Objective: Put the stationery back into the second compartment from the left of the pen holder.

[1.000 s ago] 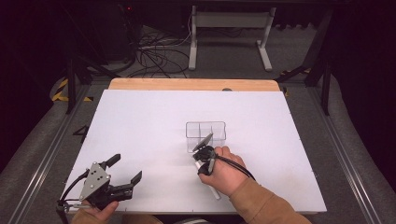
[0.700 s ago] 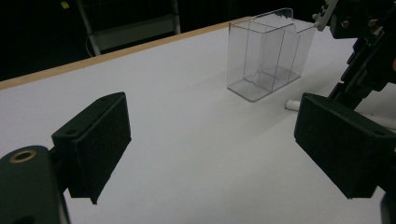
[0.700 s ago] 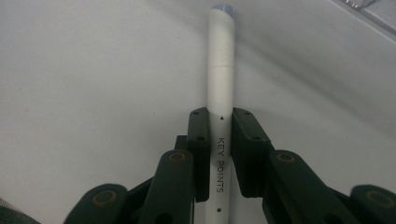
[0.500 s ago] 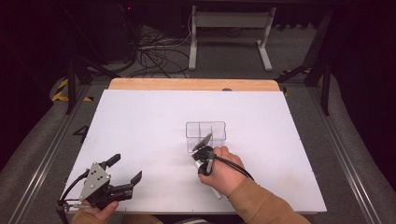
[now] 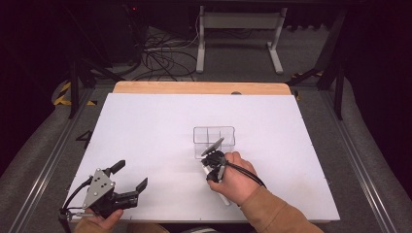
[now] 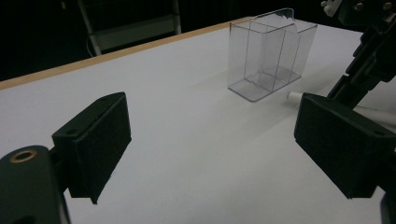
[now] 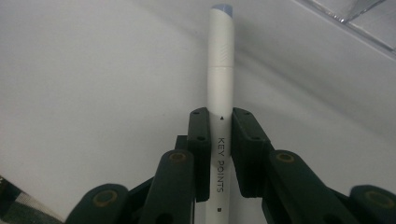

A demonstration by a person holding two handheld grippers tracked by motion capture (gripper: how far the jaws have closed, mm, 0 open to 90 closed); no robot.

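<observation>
White plastic and clear acrylic meet at the centre of the counter, where the right claw is pinched tight on a white marker pen printed "KEY POINTS", its two black pads pressing the barrel from either side near mid-length. In the right gripper view the pen's long axis runs straight out along the jaws, its pale blue-grey tip pointing ahead toward the base edge of a clear divided organiser box that crosses the upper right corner. From the high view the right claw sits just in front of that box, on the person's side of it, with the right hand wrapped around the handle and the pen's rear end trailing back toward the near edge of the counter. The box stands upright, its compartments open to the top and apparently empty. The left claw rests well apart at the near left corner of the counter, its jaws spread wide and holding nothing; its own camera looks across bare white surface toward the organiser box and the pen's tip lying low beside it. The right claw is plainly the nearer one, and the likely next move, standing the pen up into a compartment, would call for tilting that long axis from near level toward upright above the box's rim.
</observation>
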